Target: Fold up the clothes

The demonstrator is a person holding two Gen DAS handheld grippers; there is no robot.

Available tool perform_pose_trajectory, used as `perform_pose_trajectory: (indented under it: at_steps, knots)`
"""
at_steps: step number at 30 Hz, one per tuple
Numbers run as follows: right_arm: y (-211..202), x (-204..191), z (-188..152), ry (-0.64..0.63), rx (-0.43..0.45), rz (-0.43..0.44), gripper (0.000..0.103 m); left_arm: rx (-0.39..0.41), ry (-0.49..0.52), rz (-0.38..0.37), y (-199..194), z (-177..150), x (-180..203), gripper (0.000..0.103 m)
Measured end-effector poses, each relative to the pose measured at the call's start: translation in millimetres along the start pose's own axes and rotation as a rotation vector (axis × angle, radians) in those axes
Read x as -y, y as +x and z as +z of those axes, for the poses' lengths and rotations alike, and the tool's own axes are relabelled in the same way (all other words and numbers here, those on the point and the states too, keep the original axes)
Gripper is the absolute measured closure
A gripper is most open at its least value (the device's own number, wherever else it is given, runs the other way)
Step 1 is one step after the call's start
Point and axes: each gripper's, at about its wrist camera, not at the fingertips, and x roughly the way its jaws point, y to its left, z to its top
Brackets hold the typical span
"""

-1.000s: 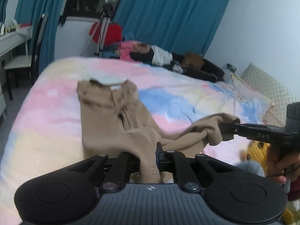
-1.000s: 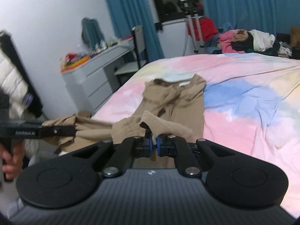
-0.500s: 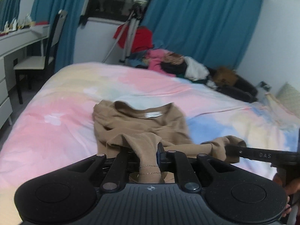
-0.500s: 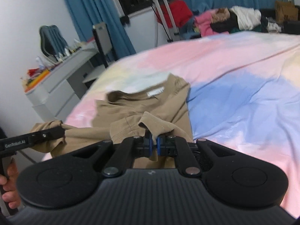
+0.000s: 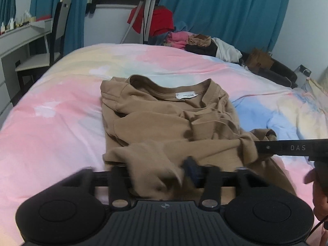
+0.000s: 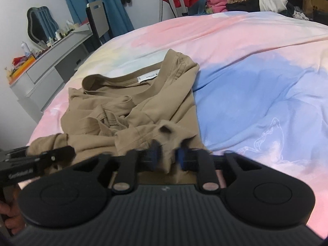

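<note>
Pastel bed (image 5: 61,123), blue curtains (image 5: 225,10), both grippers (image 5: 157,170) (image 6: 166,155) parted around tan shirt (image 5: 164,123)

Tan shirt (image 5: 164,123): soft matt knit cloth, creased. Bed cover (image 5: 61,110): smooth pastel cotton-like cloth. Left gripper (image 5: 157,172) housing: matt black plastic, ribbed, with small shiny metal rivets.

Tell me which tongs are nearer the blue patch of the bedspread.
Right. The right tongs sit at the edge of the tan shirt, beside the blue patch; the left tongs are across the shirt, on its far side.
</note>
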Motion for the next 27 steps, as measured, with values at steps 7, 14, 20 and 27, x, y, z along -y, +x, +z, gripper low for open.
perform_pose_trajectory:
  at_steps: [7, 14, 20, 27]
  knots:
    - [-38, -9, -16, 0.007, 0.076, 0.000, 0.031, 0.039, 0.002, 0.030, -44, -10, 23, 0.018]
    - [-81, -24, -42, -0.014, 0.139, 0.023, 0.020, 0.100, 0.018, 0.059, -94, -32, 44, 0.007]
    - [-105, -27, -59, 0.047, 0.159, 0.052, 0.020, -0.021, -0.097, 0.010, -106, -56, 43, 0.005]
    - [-111, -5, -77, 0.315, 0.050, 0.148, 0.020, -0.213, -0.416, -0.133, -106, -88, 19, 0.006]
